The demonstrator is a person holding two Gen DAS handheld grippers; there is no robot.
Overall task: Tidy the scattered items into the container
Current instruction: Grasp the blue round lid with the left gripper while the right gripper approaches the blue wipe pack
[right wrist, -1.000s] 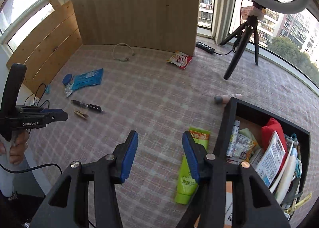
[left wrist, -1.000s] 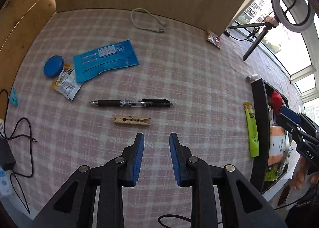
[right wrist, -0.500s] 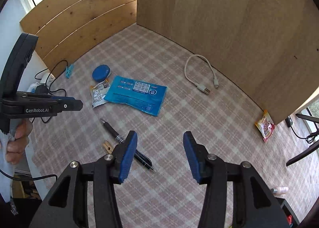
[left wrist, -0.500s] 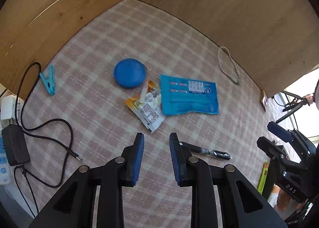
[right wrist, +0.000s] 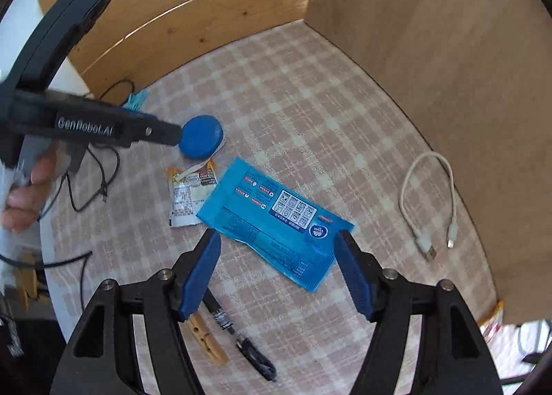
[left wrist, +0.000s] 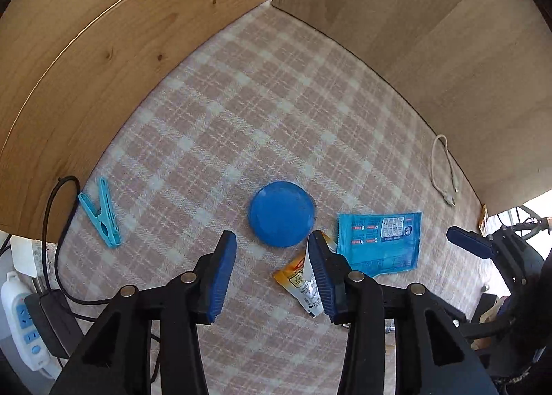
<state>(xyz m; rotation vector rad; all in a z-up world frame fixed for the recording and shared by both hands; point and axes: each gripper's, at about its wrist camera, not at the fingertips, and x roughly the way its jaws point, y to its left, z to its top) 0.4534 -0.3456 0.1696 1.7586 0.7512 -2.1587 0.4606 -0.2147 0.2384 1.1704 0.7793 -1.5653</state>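
Observation:
My left gripper is open and empty, its tips just short of a round blue lid on the checked cloth. A yellow-white sachet lies under its right finger. My right gripper is open and empty, hovering over a blue wipes packet, which also shows in the left wrist view. The left gripper's tip touches or nearly touches the blue lid in the right wrist view. The container is out of view.
A light-blue clothespin, a black cable and a power strip lie left. A white USB cable, a black pen and a wooden clothespin lie on the cloth. Wooden walls close the back.
Both grippers moved left and forward toward the corner. The left gripper opened wider and closed in on the blue lid. The right gripper opened wider and came over the wipes packet.

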